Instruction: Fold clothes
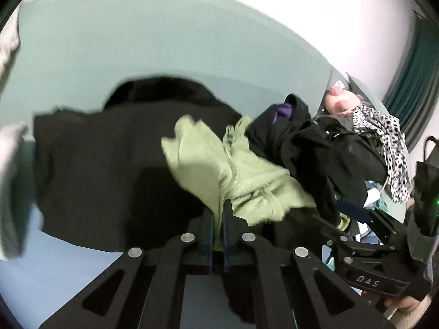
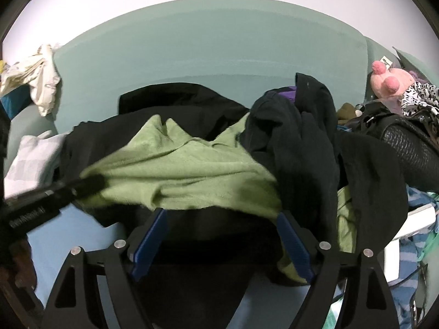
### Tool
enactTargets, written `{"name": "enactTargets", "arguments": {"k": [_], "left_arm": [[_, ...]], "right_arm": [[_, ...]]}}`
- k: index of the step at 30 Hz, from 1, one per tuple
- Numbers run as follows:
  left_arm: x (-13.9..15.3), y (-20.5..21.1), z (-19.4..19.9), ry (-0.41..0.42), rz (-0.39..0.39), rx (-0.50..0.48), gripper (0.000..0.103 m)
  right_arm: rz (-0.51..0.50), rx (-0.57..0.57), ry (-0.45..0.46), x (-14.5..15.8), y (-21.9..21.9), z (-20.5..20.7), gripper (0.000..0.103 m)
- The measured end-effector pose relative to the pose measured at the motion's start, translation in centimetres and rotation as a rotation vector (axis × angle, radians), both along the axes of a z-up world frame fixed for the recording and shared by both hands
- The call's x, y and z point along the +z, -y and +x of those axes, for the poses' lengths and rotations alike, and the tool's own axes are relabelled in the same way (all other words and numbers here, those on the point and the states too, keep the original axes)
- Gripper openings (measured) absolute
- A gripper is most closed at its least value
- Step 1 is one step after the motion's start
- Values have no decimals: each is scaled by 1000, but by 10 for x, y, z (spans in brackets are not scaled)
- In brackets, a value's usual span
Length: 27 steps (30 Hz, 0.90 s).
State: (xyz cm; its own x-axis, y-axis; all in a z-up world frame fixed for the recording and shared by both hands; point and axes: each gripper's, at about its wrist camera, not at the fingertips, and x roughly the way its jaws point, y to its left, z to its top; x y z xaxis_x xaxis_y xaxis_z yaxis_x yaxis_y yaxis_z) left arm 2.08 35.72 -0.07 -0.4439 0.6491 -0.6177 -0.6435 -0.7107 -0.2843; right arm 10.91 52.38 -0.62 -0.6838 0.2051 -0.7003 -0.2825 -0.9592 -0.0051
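We are pinching a fold of the soft, fuzzy green garment (image 1: pixel 247 183) in our left gripper (image 1: pixel 218 208), its jaws nearly closed on the fabric. The green garment is lying rumpled over a flat black garment (image 1: pixel 96 164) spread on the pale blue bed (image 1: pixel 68 268), near its front edge. Our right gripper (image 2: pixel 222 219) is hovering with its jaws wide, the green hem lying just beyond its blue pads (image 2: pixel 149 242). A heap of dark clothes (image 2: pixel 296 142) is piling up towards the bed's right edge, beside a pink plush toy (image 2: pixel 389 79) and leopard-print cloth (image 1: pixel 384 145).
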Motion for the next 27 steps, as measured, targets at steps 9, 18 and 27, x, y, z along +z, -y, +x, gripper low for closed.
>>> {"name": "enactTargets", "arguments": {"k": [9, 18, 27], "left_arm": [[13, 13, 29, -82, -40, 0, 5], [25, 35, 39, -104, -9, 20, 2], [52, 93, 30, -144, 24, 130, 0]], "right_arm": [[17, 68, 10, 1, 32, 9, 86], [27, 74, 27, -9, 48, -3, 86], [11, 96, 5, -6, 75, -25, 82]]}}
